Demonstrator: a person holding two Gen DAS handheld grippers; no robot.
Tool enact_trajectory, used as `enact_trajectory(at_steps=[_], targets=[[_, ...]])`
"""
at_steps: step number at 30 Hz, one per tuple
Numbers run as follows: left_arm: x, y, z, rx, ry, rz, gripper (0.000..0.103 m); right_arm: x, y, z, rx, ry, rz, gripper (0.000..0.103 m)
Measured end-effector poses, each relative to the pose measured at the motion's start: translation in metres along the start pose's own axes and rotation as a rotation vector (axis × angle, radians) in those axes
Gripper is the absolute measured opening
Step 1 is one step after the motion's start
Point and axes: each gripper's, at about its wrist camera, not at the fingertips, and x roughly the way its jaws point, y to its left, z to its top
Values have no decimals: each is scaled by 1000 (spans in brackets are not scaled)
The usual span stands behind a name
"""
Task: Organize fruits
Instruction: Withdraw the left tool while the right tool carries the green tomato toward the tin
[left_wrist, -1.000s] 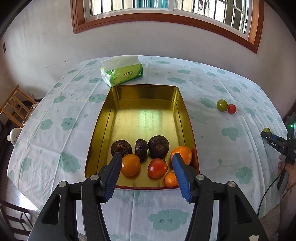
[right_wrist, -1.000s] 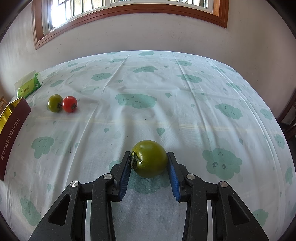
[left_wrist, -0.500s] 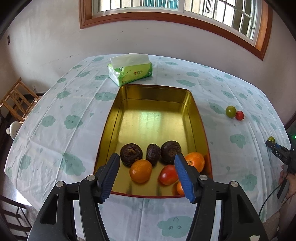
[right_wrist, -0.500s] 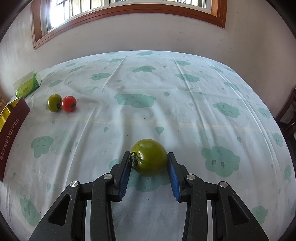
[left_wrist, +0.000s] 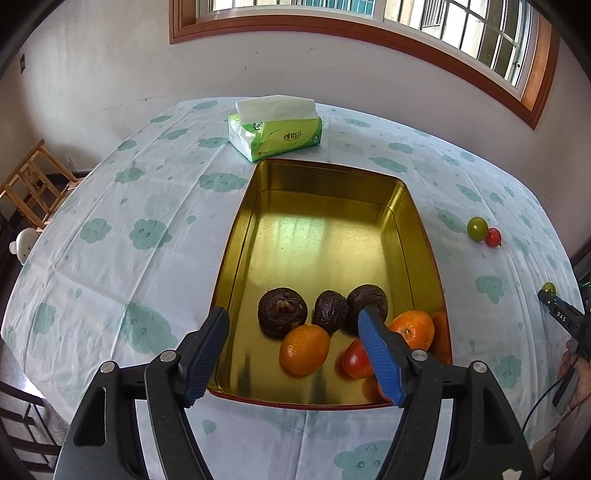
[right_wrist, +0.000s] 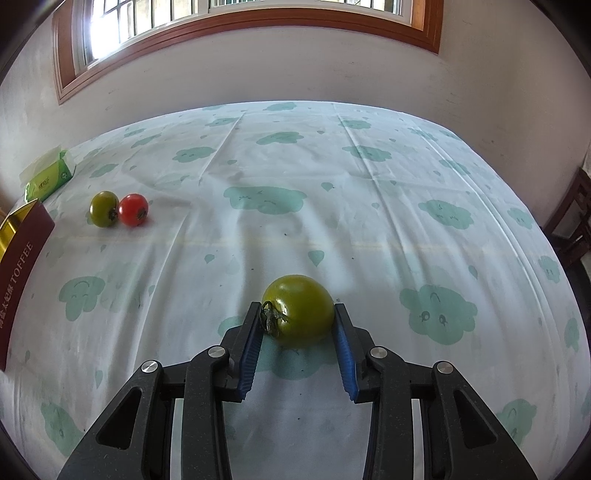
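Observation:
A gold tin tray (left_wrist: 325, 168) holds three dark wrinkled fruits (left_wrist: 282, 312), oranges (left_wrist: 304, 349) and a red tomato (left_wrist: 354, 360) at its near end. My left gripper (left_wrist: 293, 315) hovers over that near end. Its jaws are opening and nothing is between the pads. In the right wrist view my right gripper (right_wrist: 297, 307) is closing on a green tomato (right_wrist: 299, 310) resting on the tablecloth, with both pads against its sides. A smaller green tomato (right_wrist: 104, 208) and a red one (right_wrist: 133, 209) lie together on the cloth, between the tray and my right gripper.
A green tissue pack (left_wrist: 275, 129) sits just beyond the tray's far end. The round table carries a white cloth with green cloud prints. A wooden chair (left_wrist: 33, 184) stands off the left edge, and a hand (left_wrist: 580, 380) shows at the far right.
My left gripper's jaws have spread wider and it has drifted left, so the tray sits further right in its view. The right gripper has stayed on the green tomato.

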Motion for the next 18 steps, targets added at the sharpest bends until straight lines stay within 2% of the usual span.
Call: enact_trajectory(at_steps=[11,16,18], targets=[[-6,17,-3,-35,-18,14,85,-10,10,6,28,-5,17,37],[-9,25,-4,-50,-29,28,90,-30,46,16,-33,-44,82,37],[-9,28,-4,-58,-30,34,90,-39,72,21,-77,-62,126,37]])
